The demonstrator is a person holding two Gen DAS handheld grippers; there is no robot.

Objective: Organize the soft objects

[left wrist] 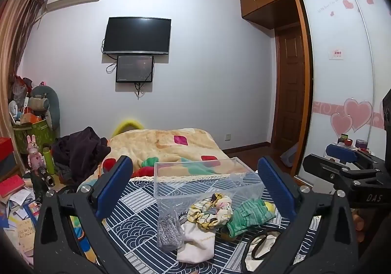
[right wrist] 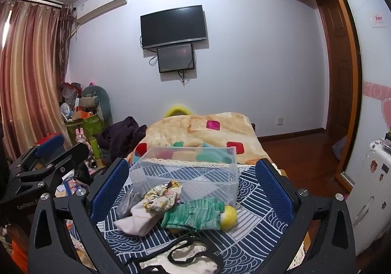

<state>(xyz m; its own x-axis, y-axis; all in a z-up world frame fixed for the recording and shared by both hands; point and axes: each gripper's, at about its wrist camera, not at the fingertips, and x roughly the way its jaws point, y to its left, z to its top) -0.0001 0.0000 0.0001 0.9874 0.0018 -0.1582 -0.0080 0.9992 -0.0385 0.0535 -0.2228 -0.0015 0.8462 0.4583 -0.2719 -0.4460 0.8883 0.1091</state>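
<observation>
Both the left hand-held gripper (left wrist: 195, 181) and right hand-held gripper (right wrist: 193, 181) gape empty above the green sock (right wrist: 195, 214) beside the clear plastic bin (right wrist: 188, 169) on the bed (right wrist: 256, 230).

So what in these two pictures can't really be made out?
- Yellow round thing: mostly under the green striped cloth in both views; what it is, unclear.
- Cream bag with black straps: cut off by the bottom edge and the gripper frame.
- Grey item in a clear wrapper: in the right wrist view mostly behind the right gripper finger.
- Clear plastic box: whether anything lies inside is hard to tell.
</observation>
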